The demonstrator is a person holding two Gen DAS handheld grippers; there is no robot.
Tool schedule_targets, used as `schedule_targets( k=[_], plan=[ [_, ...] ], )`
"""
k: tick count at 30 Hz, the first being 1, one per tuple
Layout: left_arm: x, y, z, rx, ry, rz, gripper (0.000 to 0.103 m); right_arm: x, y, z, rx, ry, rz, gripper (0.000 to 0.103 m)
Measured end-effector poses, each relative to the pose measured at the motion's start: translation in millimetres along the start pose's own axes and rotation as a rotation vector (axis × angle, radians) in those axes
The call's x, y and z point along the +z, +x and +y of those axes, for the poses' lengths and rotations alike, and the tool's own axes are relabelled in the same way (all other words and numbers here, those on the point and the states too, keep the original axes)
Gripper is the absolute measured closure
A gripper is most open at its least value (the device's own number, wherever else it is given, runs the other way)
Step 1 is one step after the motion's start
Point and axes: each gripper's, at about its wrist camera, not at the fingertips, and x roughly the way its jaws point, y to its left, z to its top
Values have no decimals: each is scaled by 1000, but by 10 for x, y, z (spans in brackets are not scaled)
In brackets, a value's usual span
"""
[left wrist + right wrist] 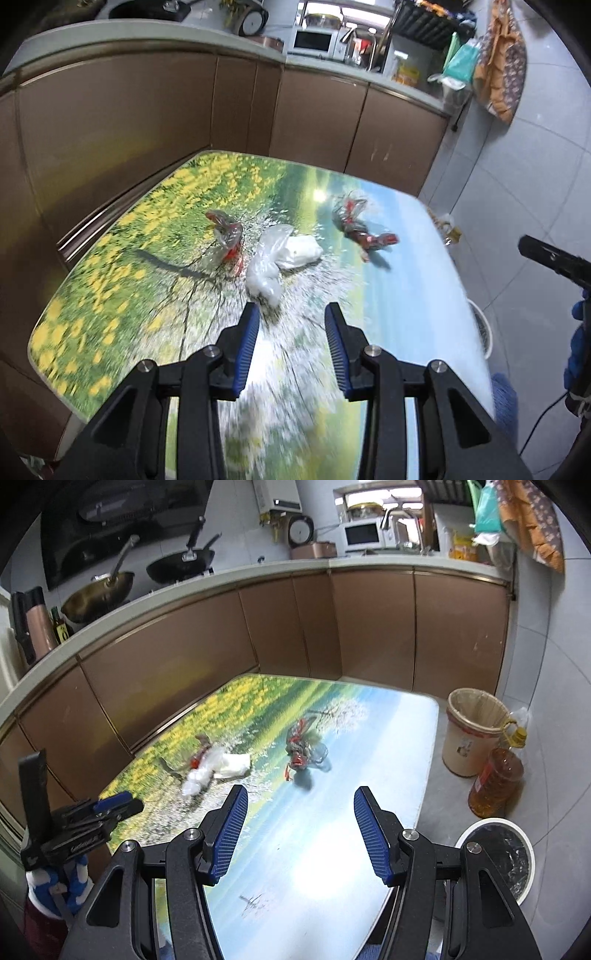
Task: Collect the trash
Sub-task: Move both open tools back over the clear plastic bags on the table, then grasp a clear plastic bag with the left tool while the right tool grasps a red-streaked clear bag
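Three pieces of trash lie near the middle of the tabletop (406,295), a glossy board printed with a yellow-flower meadow and a blue lake. They are a crumpled clear-and-white plastic bag (280,258), a crinkled transparent wrapper with red print (225,236) just to its left, and a second twisted clear-and-red wrapper (360,229) well apart to its right.

The left hand-held gripper (290,325) hangs over the tabletop with its blue ribbed pads spread apart and nothing between them. It points down at the near end of the white plastic bag, which sits just beyond the fingertips. The right hand-held gripper (301,808) is likewise open and empty, aimed at the bare blue part of the print with the right-hand wrapper ahead of it.

This looks like the approach step: no trash is gripped yet. On the floor past the table's right edge stand a cream plastic bin with a bag liner (472,731) and, nearer, a round white-rimmed bin with a dark liner (495,860), beside an amber bottle of oil (495,779).

The next move probably calls for lowering the left jaws around a raised fold of the bag and closing firmly, since thin film slips and flattens easily. Then comes a carry to one of the bins.
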Motion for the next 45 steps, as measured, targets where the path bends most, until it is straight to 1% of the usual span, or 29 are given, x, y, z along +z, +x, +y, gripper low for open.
schedule_targets(
  k=[5, 11, 17, 22, 25, 27, 30, 32, 33, 37, 40, 45],
  plan=[
    [190, 518, 97, 32, -11, 48, 68, 129, 468, -60, 9, -11, 51, 44],
    [280, 904, 214, 62, -30, 73, 68, 358, 1115, -43, 39, -49, 99, 44],
    [251, 1073, 234, 77, -23, 91, 68, 503, 1736, 31, 65, -73, 147, 44],
    [231, 1135, 246, 74, -33, 101, 69, 534, 2111, 92, 87, -97, 186, 44],
    [232, 1149, 242, 72, -41, 104, 69, 518, 2286, 118, 81, -111, 210, 44],
    [230, 1155, 225, 71, -38, 106, 71, 500, 2369, 108, 80, -110, 226, 45],
    [226, 1152, 182, 71, -27, 106, 72, 466, 2456, 83, 76, -108, 253, 53],
    [220, 1149, 145, 64, -19, 108, 73, 440, 2504, 69, 78, -109, 272, 60],
    [217, 1148, 129, 64, -15, 109, 73, 427, 2515, 65, 80, -110, 278, 62],
    [191, 1112, 76, 64, -8, 109, 74, 371, 2513, 17, 98, -98, 301, 83],
    [166, 1035, 53, 64, -13, 104, 74, 326, 2447, 7, 110, -93, 299, 86],
    [128, 840, 59, 63, -34, 87, 74, 253, 2240, -23, 136, -76, 289, 87]
  ],
)
